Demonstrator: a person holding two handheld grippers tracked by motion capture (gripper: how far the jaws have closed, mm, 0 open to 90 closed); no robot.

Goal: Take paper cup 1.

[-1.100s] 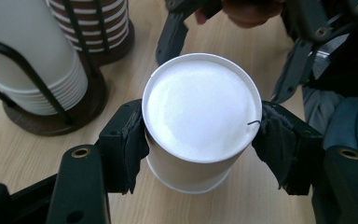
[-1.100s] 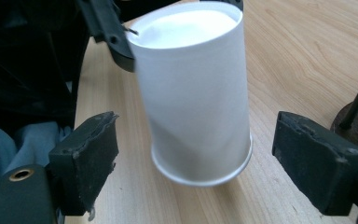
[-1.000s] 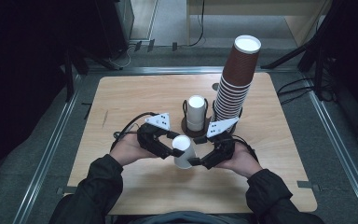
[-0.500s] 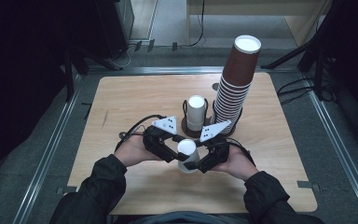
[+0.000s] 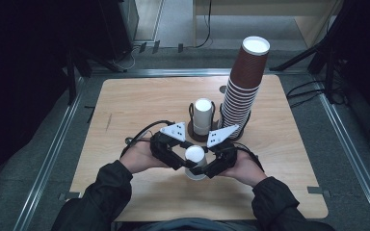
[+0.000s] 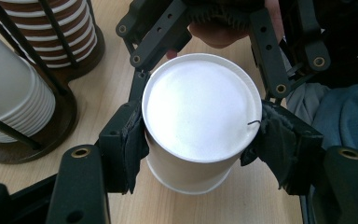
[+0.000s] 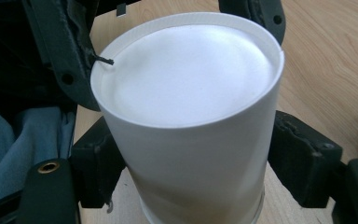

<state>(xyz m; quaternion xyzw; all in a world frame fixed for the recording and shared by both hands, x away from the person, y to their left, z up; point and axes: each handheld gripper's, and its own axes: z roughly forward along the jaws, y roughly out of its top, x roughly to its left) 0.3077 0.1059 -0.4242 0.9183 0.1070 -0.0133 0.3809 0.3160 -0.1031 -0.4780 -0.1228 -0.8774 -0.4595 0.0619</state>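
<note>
My left gripper (image 5: 180, 159) and right gripper (image 5: 211, 163) meet near six o'clock, forearms angling in from seven and five, each pair of jaws clamped, hands wrapped behind.

One loose white cup (image 5: 194, 161), two cup stacks (image 5: 243, 86), two tools (image 5: 189, 161).

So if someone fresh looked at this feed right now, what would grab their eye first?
Probably the upside-down white cup near the front of the table, pinched from both sides by the left gripper and the right gripper. Next, the tall stack of brown cups towering at the back right, with a shorter stack of white cups in a dark holder just left of it.
</note>
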